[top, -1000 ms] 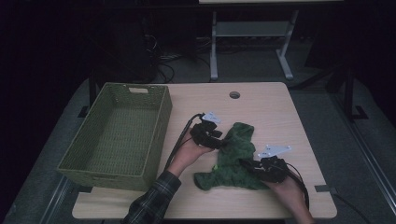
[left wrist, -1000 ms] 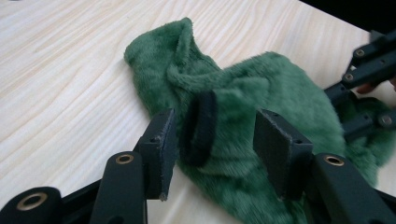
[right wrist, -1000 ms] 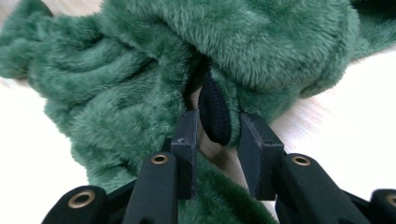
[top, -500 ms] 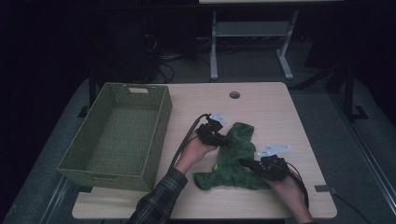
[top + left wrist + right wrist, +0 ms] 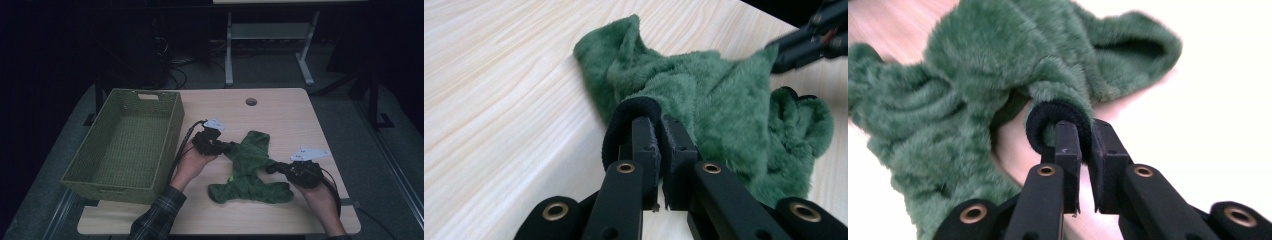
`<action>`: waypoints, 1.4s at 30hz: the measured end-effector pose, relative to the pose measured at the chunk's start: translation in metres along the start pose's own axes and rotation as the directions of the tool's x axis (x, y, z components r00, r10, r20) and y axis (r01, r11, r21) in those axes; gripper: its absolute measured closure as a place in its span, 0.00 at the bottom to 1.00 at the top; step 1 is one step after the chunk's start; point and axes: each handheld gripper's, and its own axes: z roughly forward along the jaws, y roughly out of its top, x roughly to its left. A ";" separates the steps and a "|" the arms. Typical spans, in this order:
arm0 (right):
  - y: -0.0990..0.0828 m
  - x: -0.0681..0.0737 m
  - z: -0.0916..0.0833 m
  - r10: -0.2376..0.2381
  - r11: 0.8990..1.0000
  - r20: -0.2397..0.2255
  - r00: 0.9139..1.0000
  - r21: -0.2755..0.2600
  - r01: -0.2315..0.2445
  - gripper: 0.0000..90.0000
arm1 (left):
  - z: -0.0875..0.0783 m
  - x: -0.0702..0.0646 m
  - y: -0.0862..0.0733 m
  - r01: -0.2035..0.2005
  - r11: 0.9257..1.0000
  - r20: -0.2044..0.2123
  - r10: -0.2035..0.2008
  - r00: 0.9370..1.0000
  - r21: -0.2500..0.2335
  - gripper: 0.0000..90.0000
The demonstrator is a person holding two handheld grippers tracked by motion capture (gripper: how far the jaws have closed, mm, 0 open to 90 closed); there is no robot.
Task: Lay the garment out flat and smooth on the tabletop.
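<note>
A fuzzy green garment (image 5: 248,159) with dark ribbed cuffs lies crumpled on the wooden table (image 5: 280,115). My left gripper (image 5: 227,147) holds its left end. In the left gripper view that gripper (image 5: 659,122) is shut on a dark cuff (image 5: 624,120), its jaws having just been closing. My right gripper (image 5: 272,167) holds the right end. The right gripper view shows this gripper (image 5: 1084,127) shut on another dark cuff (image 5: 1040,120), which its jaws have just closed onto. The garment (image 5: 978,55) is drawn out between the two.
A green woven basket (image 5: 172,125) stands open on the table's left side, close to my left hand. A round cable hole (image 5: 251,102) sits near the far edge. The right gripper (image 5: 809,40) appears far off in the left gripper view.
Both grippers have shut on the garment's cuffs. The right hand has drawn slightly right and up, and the garment now stretches out between the two grippers instead of lying bunched.
</note>
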 end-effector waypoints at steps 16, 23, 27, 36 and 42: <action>0.030 0.013 0.042 -0.081 0.996 -0.080 0.994 0.033 0.084 0.93 | 0.004 0.012 -0.065 0.129 0.984 -0.101 -0.117 0.988 0.122 0.95; 0.023 0.012 0.051 -0.076 0.995 -0.080 0.994 0.060 0.081 0.78 | 0.006 0.010 -0.069 0.136 0.985 -0.119 -0.123 0.985 0.106 0.81; 0.024 0.010 0.043 -0.056 0.998 -0.078 0.995 0.036 0.059 0.74 | -0.001 0.008 -0.067 0.147 0.986 -0.130 -0.135 0.982 0.083 0.68; 0.039 -0.004 0.027 -0.013 1.000 -0.071 0.997 -0.027 0.011 0.69 | -0.017 0.010 -0.040 0.097 0.995 -0.153 -0.098 0.983 -0.016 0.56; 0.053 -0.019 0.033 0.017 0.999 -0.054 0.998 -0.031 -0.019 0.68 | -0.012 0.018 -0.023 0.065 0.997 -0.159 -0.071 0.985 -0.044 0.56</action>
